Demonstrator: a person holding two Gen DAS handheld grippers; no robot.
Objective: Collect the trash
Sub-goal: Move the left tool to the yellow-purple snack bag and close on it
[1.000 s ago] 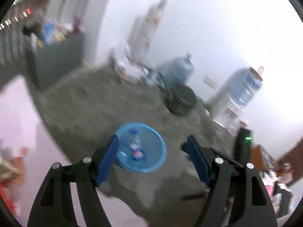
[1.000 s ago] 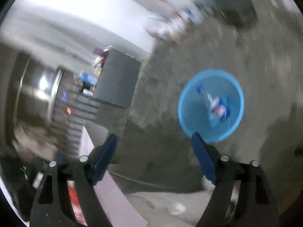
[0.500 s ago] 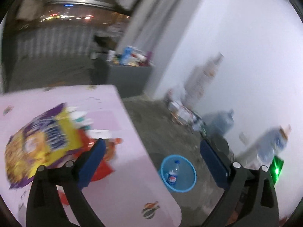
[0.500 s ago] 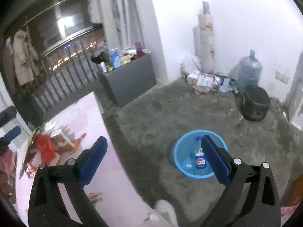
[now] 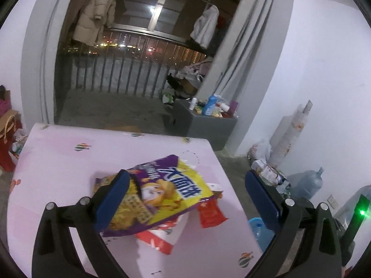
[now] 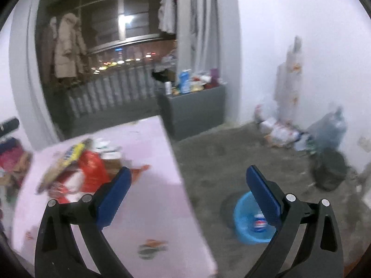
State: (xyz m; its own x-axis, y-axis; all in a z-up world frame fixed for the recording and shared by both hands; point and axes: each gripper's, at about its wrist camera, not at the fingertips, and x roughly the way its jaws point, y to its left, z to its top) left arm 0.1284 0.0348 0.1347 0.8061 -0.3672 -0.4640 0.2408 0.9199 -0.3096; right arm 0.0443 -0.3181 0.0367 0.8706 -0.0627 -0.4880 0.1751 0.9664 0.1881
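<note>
A: Step in hand?

B: Reaching for the next piece, most likely. Left hand-held gripper (image 5: 186, 173) spread wide, with jaws just opened and nothing clamped. Pointed down at the yellow-and-purple snack bag (image 5: 162, 192) on the pink surface (image 5: 69, 162). Framing the bag from above, probably not touching it yet.

A: And the other side?

B: Right hand-held gripper (image 6: 189, 170) also wide, also just opened, also empty. Aimed across the near edge of the surface, half over the floor (image 6: 231, 157).

A: Anything binned so far?

B: One bottle (image 6: 258, 224), standing in the blue basin (image 6: 243, 222) on the floor just beside the surface. Plenty left up top: the snack bag lying over a red-and-white packet (image 5: 157, 238), plus a red wrapper (image 5: 211, 213) tucked at its right edge.

A: Next move, then?

B: Probably lower the left, straddle the snack bag across its short side, close, lift clear. Worth pinching near the middle, since a crinkly, puffy bag may well slip or drag the packet underneath along. Then carry it over to the basin and release above it.

A: Right side meanwhile?

B: Free for the red wrapper, if wanted.
</note>
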